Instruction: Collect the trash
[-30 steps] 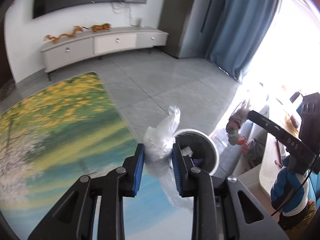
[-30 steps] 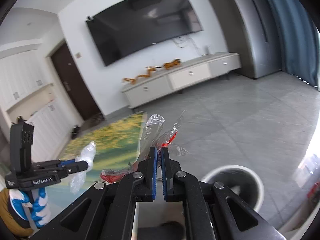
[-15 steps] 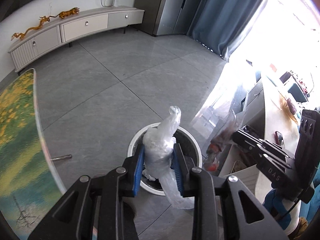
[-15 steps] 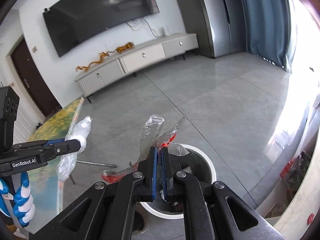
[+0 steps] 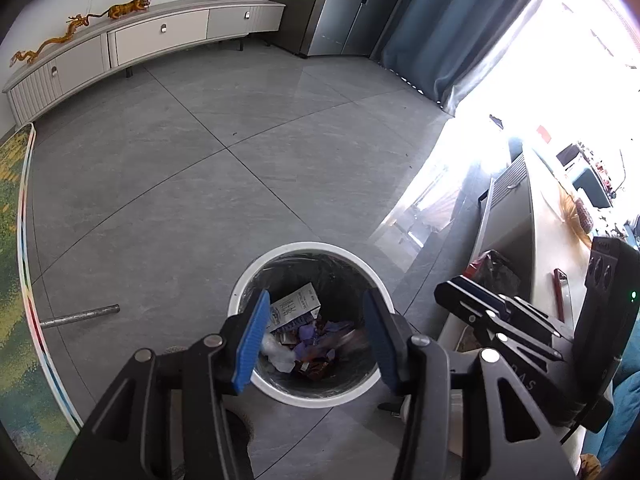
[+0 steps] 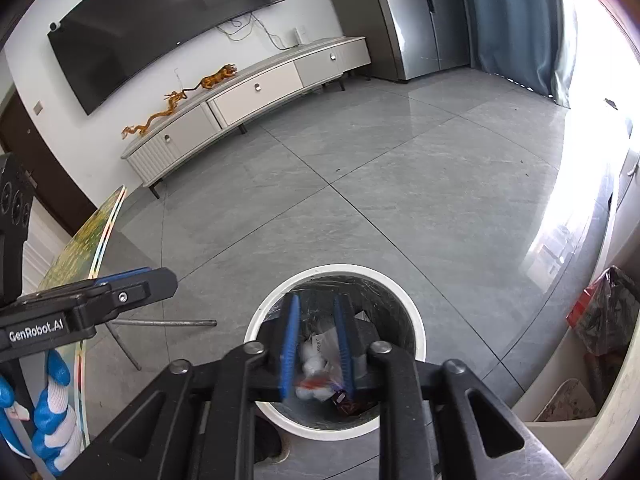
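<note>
A round white trash bin (image 5: pixel 362 264) with a dark liner stands on the grey floor, holding paper and wrappers (image 5: pixel 298 312). My left gripper (image 5: pixel 316 338) is open and empty right above the bin. My right gripper (image 6: pixel 317 344) is open above the same bin (image 6: pixel 416 320); the clear and red wrapper (image 6: pixel 316 388) shows blurred between its fingers, dropping into the bin. The clear plastic bag (image 5: pixel 276 354) lies inside the bin. The right gripper also shows in the left wrist view (image 5: pixel 460 294), the left one in the right wrist view (image 6: pixel 160 280).
A glass table with a yellow-green picture top (image 5: pixel 16 280) lies to the left, its metal leg (image 5: pixel 80 316) near the bin. A beige counter (image 5: pixel 540 240) with a dark bag (image 6: pixel 608 312) stands to the right. A TV cabinet (image 6: pixel 256 92) lines the far wall.
Both grippers have opened over the bin. The clear bag has dropped from the left one into the bin; the red and clear wrapper has left the right one.
</note>
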Demonstrator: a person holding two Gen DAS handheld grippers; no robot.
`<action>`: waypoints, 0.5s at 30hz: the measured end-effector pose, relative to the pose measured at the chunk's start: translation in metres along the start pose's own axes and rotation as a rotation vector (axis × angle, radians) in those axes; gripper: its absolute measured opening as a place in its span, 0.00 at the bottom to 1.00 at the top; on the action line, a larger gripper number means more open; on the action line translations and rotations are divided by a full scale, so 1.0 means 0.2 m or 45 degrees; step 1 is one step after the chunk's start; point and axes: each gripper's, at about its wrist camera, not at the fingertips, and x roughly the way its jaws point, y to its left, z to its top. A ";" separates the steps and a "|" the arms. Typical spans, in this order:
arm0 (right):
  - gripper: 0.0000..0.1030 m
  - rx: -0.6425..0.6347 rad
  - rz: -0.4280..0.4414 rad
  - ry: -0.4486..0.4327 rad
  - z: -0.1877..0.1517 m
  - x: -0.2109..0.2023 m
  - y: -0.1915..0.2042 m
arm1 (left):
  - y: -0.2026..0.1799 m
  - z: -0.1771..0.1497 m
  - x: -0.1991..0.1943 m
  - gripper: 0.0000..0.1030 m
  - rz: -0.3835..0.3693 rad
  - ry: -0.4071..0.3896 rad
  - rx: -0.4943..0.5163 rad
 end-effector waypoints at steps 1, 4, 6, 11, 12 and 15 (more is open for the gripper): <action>0.23 0.002 0.002 -0.002 0.01 0.00 0.00 | 0.00 -0.01 -0.02 0.45 0.005 -0.008 0.002; 0.27 -0.003 0.010 -0.014 0.01 -0.03 0.02 | 0.00 -0.02 -0.09 0.46 0.030 -0.047 0.006; 0.32 -0.013 0.014 -0.027 0.00 -0.06 0.05 | 0.01 -0.03 -0.16 0.45 0.052 -0.072 0.003; 0.41 -0.067 0.050 -0.063 -0.02 -0.14 0.19 | 0.08 -0.11 -0.40 0.46 0.164 -0.173 0.028; 0.44 -0.079 0.058 -0.071 -0.02 -0.16 0.21 | 0.09 -0.13 -0.44 0.46 0.188 -0.187 0.029; 0.48 -0.128 0.086 -0.098 -0.04 -0.22 0.32 | 0.16 -0.19 -0.57 0.53 0.233 -0.224 0.004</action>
